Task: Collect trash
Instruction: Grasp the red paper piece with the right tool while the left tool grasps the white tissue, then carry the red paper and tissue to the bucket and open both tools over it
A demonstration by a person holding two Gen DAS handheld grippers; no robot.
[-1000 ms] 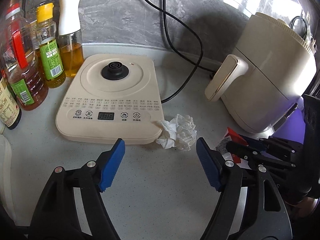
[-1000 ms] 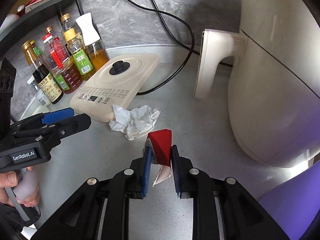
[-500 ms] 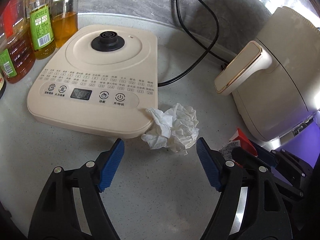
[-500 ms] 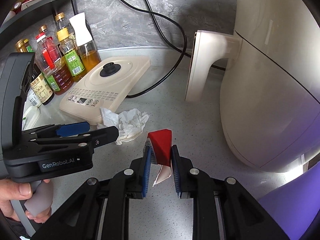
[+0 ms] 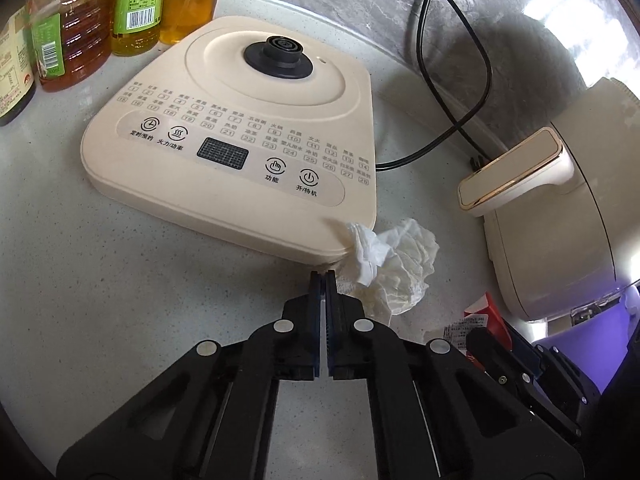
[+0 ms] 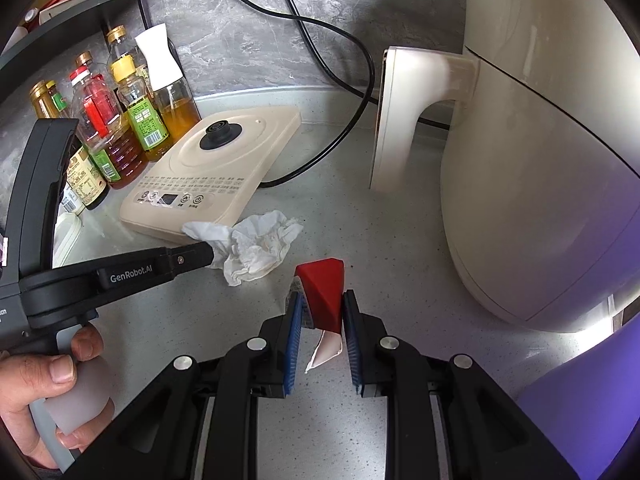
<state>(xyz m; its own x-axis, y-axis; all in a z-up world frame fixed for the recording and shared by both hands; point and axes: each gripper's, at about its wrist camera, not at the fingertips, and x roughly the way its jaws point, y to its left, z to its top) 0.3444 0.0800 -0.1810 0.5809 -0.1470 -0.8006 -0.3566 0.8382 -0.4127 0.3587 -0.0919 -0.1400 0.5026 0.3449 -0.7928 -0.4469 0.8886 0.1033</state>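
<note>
A crumpled white tissue [image 5: 394, 268] lies on the grey counter against the front right corner of a beige cooker base [image 5: 240, 140]. My left gripper [image 5: 323, 276] has its jaws closed together at the tissue's left edge; whether tissue is pinched between them I cannot tell. In the right wrist view the left gripper's tip [image 6: 210, 254] touches the tissue [image 6: 260, 246]. My right gripper [image 6: 320, 316] is shut on a red and white wrapper [image 6: 324, 294], held above the counter just right of the tissue. The wrapper also shows in the left wrist view [image 5: 486, 318].
A cream air fryer [image 6: 540, 152] with a handle [image 6: 394, 120] stands at the right. Several oil and sauce bottles [image 6: 120, 120] stand behind the cooker base under a black shelf [image 6: 68, 24]. A black cable [image 5: 460, 80] runs along the back. A purple object [image 6: 588, 400] is at the lower right.
My left gripper moved forward and left towards the cooker base corner, and its jaws closed from wide open to together at the tissue's edge. The right gripper kept hold of the wrapper.
</note>
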